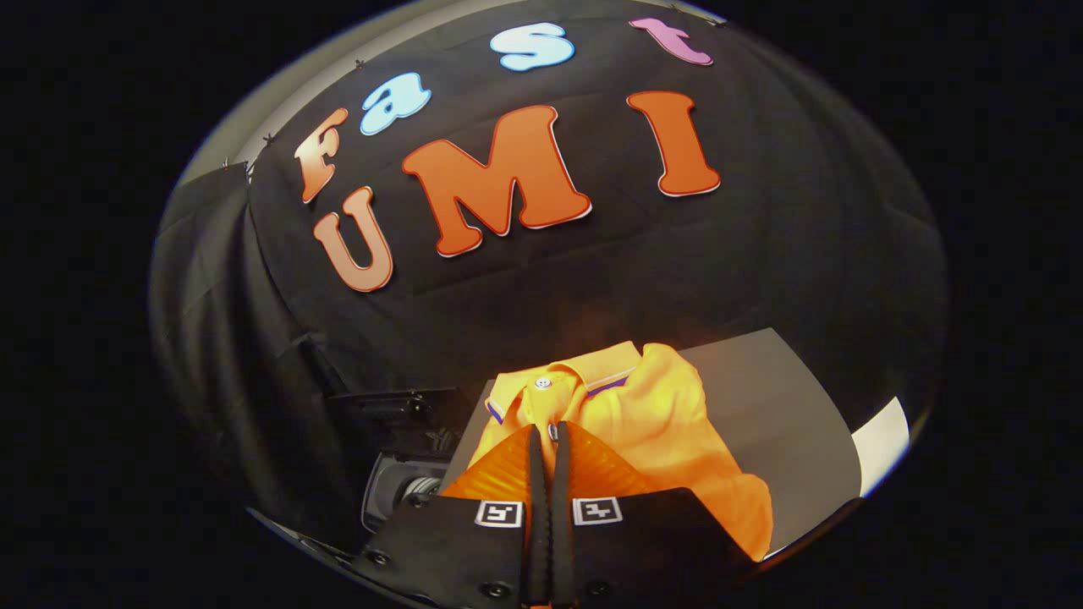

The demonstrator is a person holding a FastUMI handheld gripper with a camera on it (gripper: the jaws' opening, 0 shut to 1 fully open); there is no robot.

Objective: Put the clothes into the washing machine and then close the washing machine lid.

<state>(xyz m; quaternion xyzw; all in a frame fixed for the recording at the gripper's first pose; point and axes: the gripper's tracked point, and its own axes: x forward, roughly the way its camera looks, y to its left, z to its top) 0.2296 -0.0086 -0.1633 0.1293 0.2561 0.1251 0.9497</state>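
Fingers of the gripper (548, 436) sit pressed together over the near placket of the yellow polo shirt (651, 414) on the grey table (778, 397), seemingly pinching fabric for lifting, though that's unclear.

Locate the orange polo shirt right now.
In the gripper view, the orange polo shirt lies on the grey tabletop, just ahead of and under the hand-held gripper, whose fingers are nearly together near the collar placket.
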